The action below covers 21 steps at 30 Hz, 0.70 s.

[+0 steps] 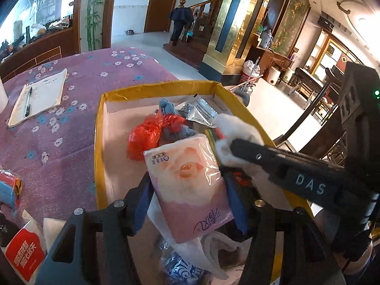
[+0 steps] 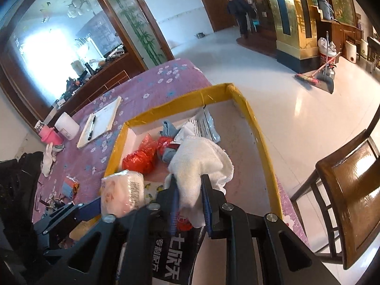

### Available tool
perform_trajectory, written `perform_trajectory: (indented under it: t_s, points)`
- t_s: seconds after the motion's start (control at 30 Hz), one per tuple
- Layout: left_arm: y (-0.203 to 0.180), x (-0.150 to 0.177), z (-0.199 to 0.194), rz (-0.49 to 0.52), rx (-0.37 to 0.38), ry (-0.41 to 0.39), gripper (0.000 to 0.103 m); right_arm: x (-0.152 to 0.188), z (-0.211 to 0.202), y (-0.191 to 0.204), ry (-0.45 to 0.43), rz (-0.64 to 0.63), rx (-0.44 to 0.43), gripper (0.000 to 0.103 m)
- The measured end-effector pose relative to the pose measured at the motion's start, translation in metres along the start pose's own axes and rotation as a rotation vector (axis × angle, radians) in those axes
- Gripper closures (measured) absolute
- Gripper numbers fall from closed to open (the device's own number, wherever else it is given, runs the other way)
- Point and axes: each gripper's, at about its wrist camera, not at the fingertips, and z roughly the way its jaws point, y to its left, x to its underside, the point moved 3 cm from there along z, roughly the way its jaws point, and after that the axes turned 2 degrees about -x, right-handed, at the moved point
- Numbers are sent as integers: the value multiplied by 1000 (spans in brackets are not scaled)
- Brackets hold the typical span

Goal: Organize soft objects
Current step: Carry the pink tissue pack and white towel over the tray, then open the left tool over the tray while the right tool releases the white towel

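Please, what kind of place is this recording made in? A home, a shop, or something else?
Most likely a large living or dining hall in a private home. A table under a purple flowered cloth stands on a white tiled floor, with a wooden staircase behind, and a broom with dustpan.

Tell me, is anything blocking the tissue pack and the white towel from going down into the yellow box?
Nothing blocks the way. The tissue pack and white towel hang over the yellow box, which is open on top. The red bag and other things already lie inside, farther back, with bare floor left.
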Motion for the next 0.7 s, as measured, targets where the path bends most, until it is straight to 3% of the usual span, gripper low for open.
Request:
perform_trajectory:
  t_s: [0.17,0.43,0.7]
  points:
    - [-1,-1,-9,-15,12,-2,34,1,-15,1,-41,6,9,55]
    - [-5,1,-38,-21,20,-36,32,10,-57,10,-125,27,-33,55]
    - [10,30,-82,-42,17,-78,32,47,-85,39,-168,5,-106,51]
